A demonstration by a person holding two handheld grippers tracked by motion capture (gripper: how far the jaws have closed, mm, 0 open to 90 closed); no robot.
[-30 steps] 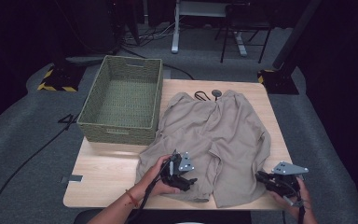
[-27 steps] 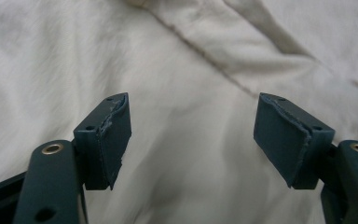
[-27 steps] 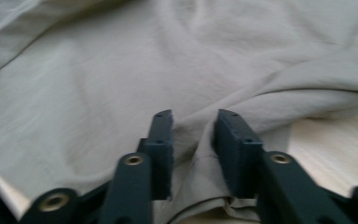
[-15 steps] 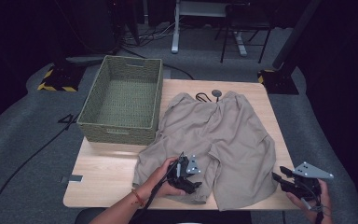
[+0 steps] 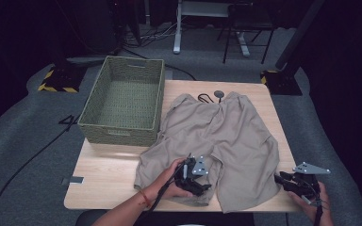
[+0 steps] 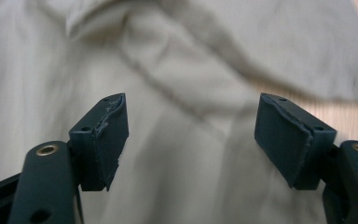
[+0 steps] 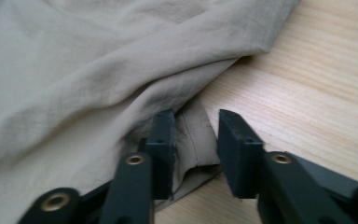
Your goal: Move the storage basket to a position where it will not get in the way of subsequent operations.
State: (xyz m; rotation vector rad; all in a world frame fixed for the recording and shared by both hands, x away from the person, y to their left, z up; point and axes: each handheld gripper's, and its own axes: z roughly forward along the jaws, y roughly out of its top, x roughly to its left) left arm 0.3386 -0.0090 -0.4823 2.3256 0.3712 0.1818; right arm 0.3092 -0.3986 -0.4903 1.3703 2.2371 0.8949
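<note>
Beige shorts [image 5: 217, 132] lie spread flat on the wooden table [image 5: 108, 174], waistband at the far side. My left gripper [image 5: 201, 184] hovers over the near hem of the left leg. In the left gripper view its jaws [image 6: 191, 135] stand wide open with only cloth [image 6: 182, 70] beneath them. My right gripper [image 5: 280, 181] sits at the table's front right corner and points left at the right leg's hem. In the right gripper view its jaws [image 7: 196, 140] stand a narrow gap apart, straddling the hem corner [image 7: 196, 135], which lies flat and unsqueezed.
A green woven basket [image 5: 118, 132] stands empty at the table's left, touching the shorts' left edge. A black cord [image 5: 205, 98] and a small round disc [image 5: 219, 93] lie by the waistband. Bare wood shows front left; the table edge runs right beside the right gripper.
My left gripper slid a little to the right over the left leg. My right gripper swung out past the table's right edge, then came back to the hem corner.
</note>
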